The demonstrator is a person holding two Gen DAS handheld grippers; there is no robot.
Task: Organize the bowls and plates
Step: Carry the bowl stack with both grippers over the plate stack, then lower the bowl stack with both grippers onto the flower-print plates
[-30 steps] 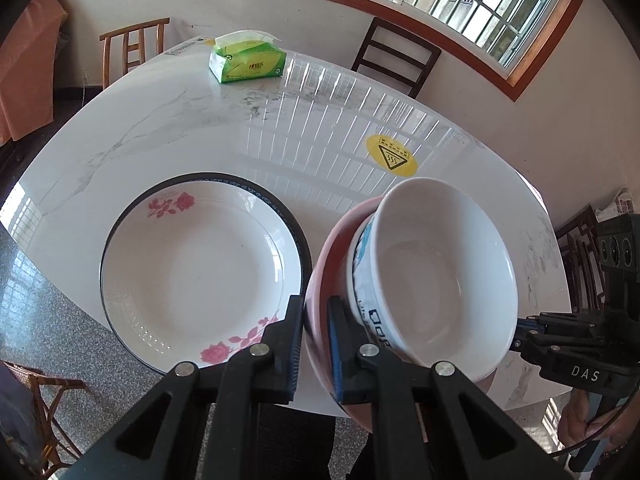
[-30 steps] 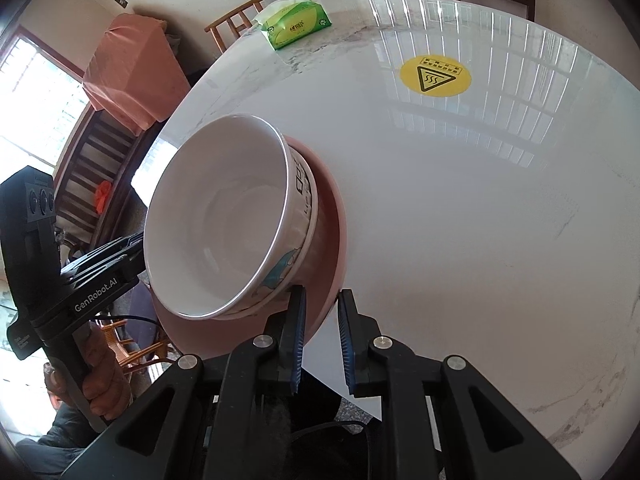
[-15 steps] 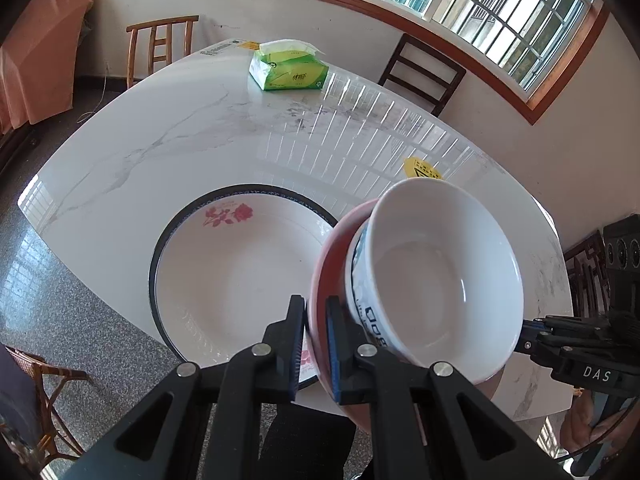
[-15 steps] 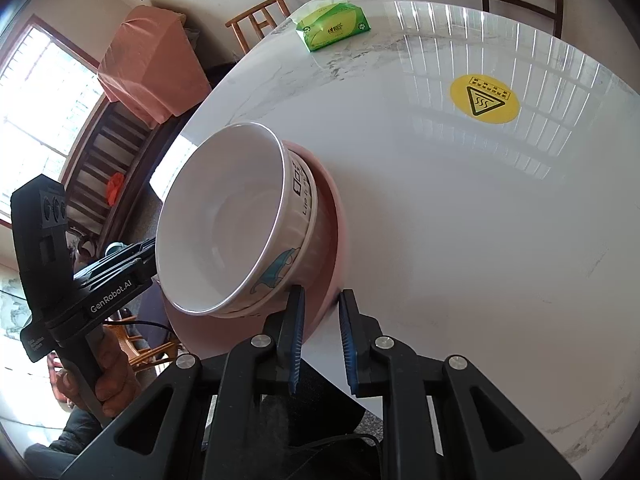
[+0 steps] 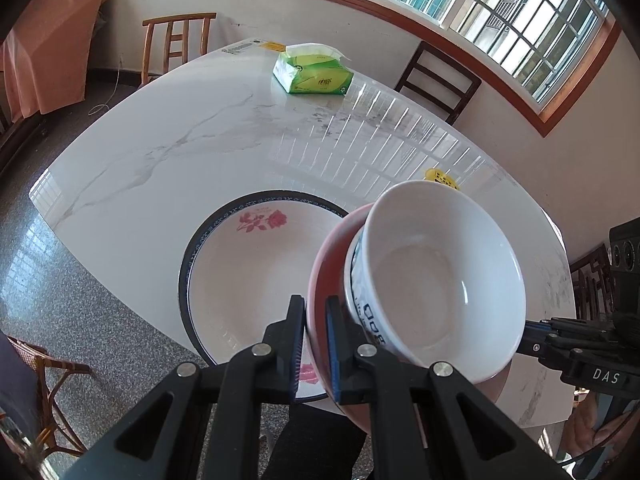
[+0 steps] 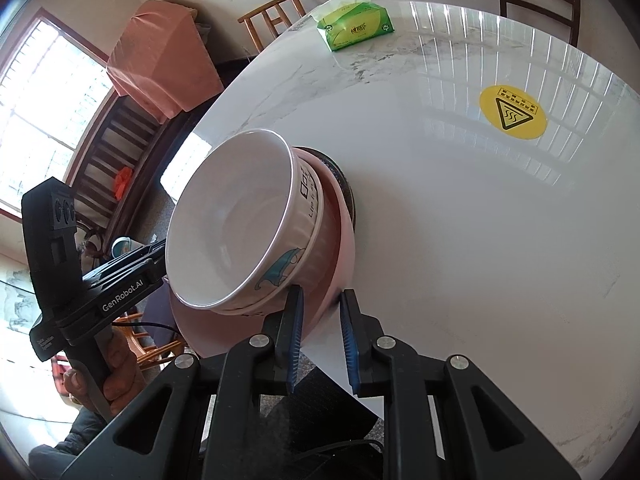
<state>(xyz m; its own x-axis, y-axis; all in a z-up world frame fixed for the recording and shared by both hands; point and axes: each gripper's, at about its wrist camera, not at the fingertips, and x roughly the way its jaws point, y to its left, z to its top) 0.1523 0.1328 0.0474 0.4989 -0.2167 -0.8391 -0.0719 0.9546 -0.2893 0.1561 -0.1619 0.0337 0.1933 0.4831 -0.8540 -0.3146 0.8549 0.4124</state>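
Note:
A pink plate [image 5: 324, 280] carries a white bowl [image 5: 436, 280] with blue print, and both are lifted above the table. My left gripper [image 5: 314, 344] is shut on the plate's near rim. My right gripper [image 6: 320, 336] is shut on the opposite rim of the pink plate [image 6: 342, 256], beside the white bowl [image 6: 232, 220]. A large white plate with a dark rim and red roses [image 5: 248, 280] lies on the marble table [image 5: 180, 140]; the lifted stack overlaps its right edge. Its dark rim [image 6: 340, 176] shows behind the stack in the right wrist view.
A green tissue pack [image 5: 314, 74] lies at the table's far side and also shows in the right wrist view [image 6: 354, 28]. A yellow warning sticker [image 6: 512, 112] is on the table. Wooden chairs [image 5: 176, 44] stand around the table. The table's near edge [image 5: 120, 288] is close.
Both grippers have lifted the pink plate and bowl higher and carried them left, so the stack now overlaps the right edge of the rose plate.

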